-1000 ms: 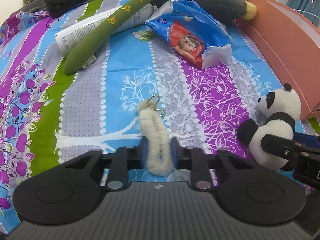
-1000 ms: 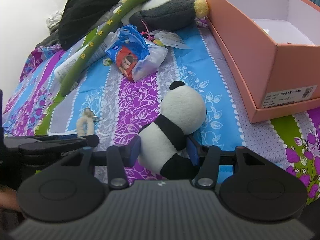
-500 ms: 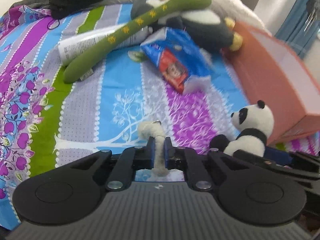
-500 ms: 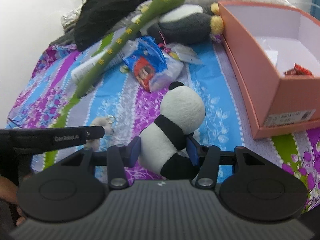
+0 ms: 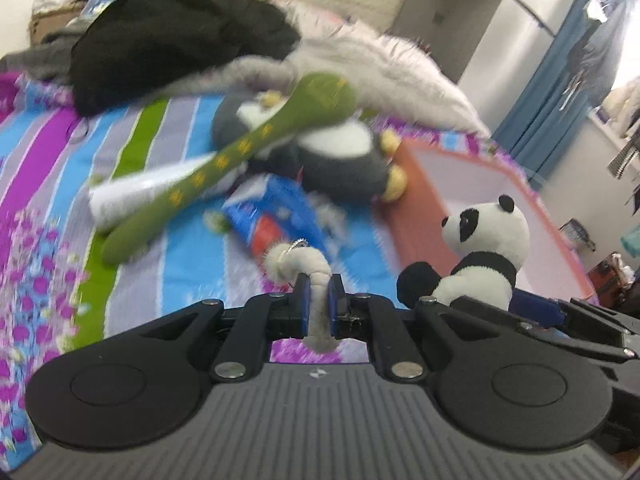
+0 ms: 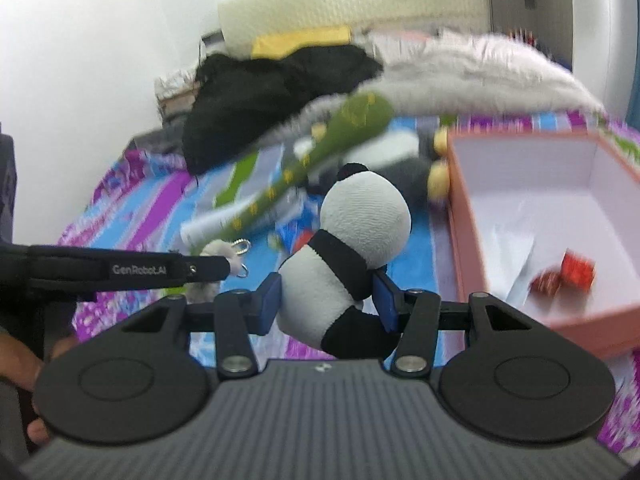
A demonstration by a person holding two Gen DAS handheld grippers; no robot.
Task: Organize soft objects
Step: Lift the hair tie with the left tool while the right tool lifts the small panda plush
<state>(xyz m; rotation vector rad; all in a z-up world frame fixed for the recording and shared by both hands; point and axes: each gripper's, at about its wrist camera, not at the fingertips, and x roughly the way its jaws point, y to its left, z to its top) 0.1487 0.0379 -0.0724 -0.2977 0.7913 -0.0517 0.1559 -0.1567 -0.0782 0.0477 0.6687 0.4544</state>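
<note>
My left gripper (image 5: 319,300) is shut on a fluffy grey-white keychain (image 5: 310,266), whose metal ring curls over the top; it hangs above the striped bedspread (image 5: 180,276). The same keychain (image 6: 218,250) and the left gripper's finger show at the left of the right wrist view. My right gripper (image 6: 327,300) is shut on a small plush panda (image 6: 348,248), pads pressing its body, lifted off the bed. In the left wrist view that panda (image 5: 480,252) sits at the right, before the open pink box (image 5: 460,200).
The pink box (image 6: 464,216) holds white paper and red items (image 6: 564,276). On the bed lie a long green plush (image 5: 224,164), a penguin plush (image 5: 344,156), a blue snack bag (image 5: 272,216), a white tube (image 5: 132,196), black clothing (image 5: 168,44) and a grey fur blanket (image 5: 400,64).
Both grippers have risen off the bed with their objects. The keychain and panda hang clear of the sheet. The views tilted up, showing the box's inside and the far wall.
</note>
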